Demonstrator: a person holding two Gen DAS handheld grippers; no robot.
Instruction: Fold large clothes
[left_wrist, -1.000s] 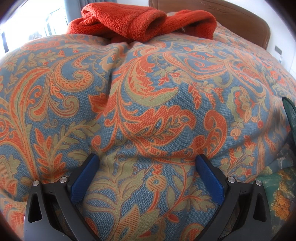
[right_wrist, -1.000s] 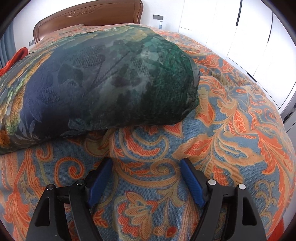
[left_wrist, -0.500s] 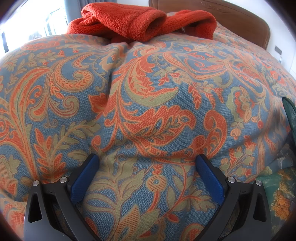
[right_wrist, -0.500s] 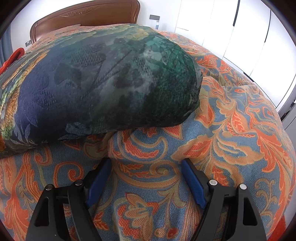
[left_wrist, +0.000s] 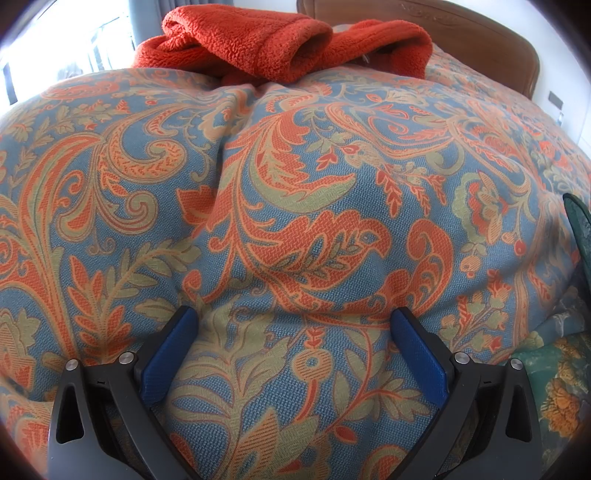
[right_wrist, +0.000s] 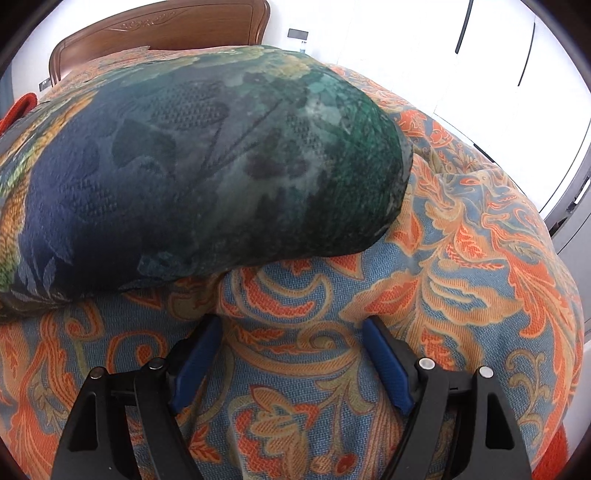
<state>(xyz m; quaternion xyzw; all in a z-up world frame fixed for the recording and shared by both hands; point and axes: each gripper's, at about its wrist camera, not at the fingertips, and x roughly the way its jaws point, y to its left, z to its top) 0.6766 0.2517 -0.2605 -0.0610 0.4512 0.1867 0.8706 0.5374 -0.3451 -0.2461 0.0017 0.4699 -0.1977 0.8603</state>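
Observation:
A dark green and blue patterned cloth (right_wrist: 207, 162) lies folded in a thick bundle on the bedspread (right_wrist: 461, 258), which has an orange and blue leaf pattern. My right gripper (right_wrist: 291, 323) is open just in front of the bundle's near edge, low over the bedspread, with nothing between its blue pads (right_wrist: 384, 354). My left gripper (left_wrist: 293, 321) is also open, wide over bare bedspread (left_wrist: 295, 184). A crumpled red fleece garment (left_wrist: 266, 40) lies far ahead of it near the headboard. The dark cloth's edge (left_wrist: 580, 229) shows at the right of the left wrist view.
A wooden headboard (right_wrist: 166, 26) closes the far end of the bed. White wardrobe doors (right_wrist: 498, 74) stand to the right of the bed. A bright window (left_wrist: 55, 48) is at the far left. The bedspread bulges in soft folds.
The right gripper has crept a little toward the dark cloth, which now looks slightly larger and nearer. The left gripper has not moved.

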